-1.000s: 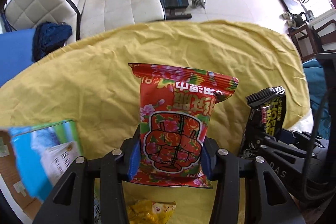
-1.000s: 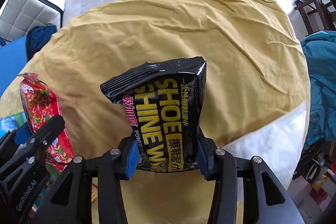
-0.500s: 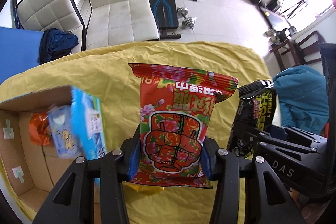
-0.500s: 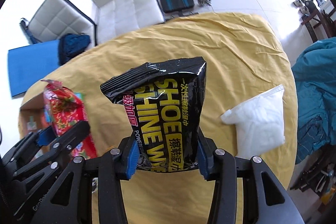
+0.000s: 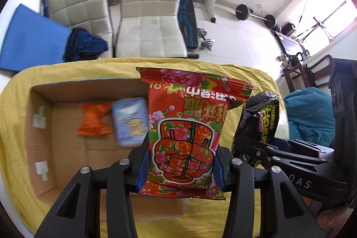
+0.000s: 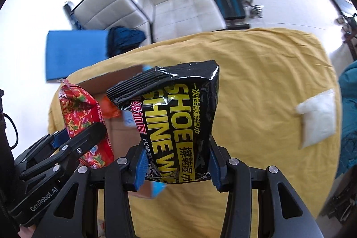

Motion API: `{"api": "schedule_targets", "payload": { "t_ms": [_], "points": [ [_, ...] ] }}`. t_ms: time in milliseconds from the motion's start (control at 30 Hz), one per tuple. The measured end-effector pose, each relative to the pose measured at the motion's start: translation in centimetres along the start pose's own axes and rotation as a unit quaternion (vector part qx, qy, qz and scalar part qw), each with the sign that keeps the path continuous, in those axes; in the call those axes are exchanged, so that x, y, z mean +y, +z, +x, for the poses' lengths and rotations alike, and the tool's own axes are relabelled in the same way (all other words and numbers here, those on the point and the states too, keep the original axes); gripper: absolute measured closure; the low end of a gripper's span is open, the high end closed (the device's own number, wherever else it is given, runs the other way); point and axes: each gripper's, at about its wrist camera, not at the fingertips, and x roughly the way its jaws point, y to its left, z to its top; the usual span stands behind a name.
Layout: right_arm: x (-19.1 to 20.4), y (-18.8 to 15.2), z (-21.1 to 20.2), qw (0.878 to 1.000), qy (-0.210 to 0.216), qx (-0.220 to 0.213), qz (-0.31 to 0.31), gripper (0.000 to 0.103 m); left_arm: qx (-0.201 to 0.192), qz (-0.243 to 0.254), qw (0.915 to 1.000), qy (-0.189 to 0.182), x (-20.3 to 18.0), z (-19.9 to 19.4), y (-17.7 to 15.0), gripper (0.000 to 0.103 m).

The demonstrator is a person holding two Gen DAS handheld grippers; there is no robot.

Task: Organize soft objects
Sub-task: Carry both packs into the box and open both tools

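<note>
Both packs gripped above the cardboard box point(image 5: 67, 104).
Your left gripper point(image 5: 180, 167) pinches the red floral pack point(image 5: 189, 126); your right gripper point(image 6: 176, 165) pinches the black shoe-shine wipes pack point(image 6: 178, 117).

Two white chairs point(image 5: 147, 21) w/ weight bench point(image 5: 188, 21); pale tiled floor point(image 5: 241, 44); bright window point(image 5: 330, 21) at right.

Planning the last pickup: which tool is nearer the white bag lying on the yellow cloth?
Right. The right tool, holding the black packet, is beside the white bag; the left tool is farther off, by the box.

The left tongs point(image 5: 181, 167) clamp a red floral packet point(image 5: 189, 133) above an open cardboard box point(image 5: 67, 144).
</note>
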Motion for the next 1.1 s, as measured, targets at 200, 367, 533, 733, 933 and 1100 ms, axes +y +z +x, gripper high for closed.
{"api": "schedule_targets", "payload": {
  "t_ms": [200, 367, 533, 733, 933, 1100],
  "points": [
    [6.5, -1.7, 3.9, 0.999, 0.012, 0.023, -0.02, 0.055, -0.006, -0.024, 0.9993, 0.028, 7.3, -1.9, -1.2, 0.06],
    [10.3, -2.8, 8.2, 0.998, -0.002, 0.049, -0.031, 0.055, 0.008, -0.047, 0.9977, 0.049, 12.3, -1.7, -2.4, 0.06],
    [11.9, -3.2, 12.6, 0.996, -0.03, 0.074, -0.037, 0.055, 0.04, -0.066, 0.9949, 0.065, 16.8, 0.1, -3.8, 0.06],
    [12.4, -4.1, 17.9, 0.99, -0.079, 0.108, -0.043, 0.055, 0.084, -0.062, 0.9906, 0.089, 19.6, 3.9, -4.7, 0.06],
    [12.6, -4.9, 21.5, 0.985, -0.103, 0.131, -0.047, 0.055, 0.111, -0.055, 0.9859, 0.113, 21.4, 7.4, -4.0, 0.06],
    [12.7, -4.8, 23.9, 0.981, -0.122, 0.141, -0.045, 0.055, 0.12, -0.063, 0.9824, 0.128, 23.0, 9.9, -2.3, 0.06]
  ]
}}
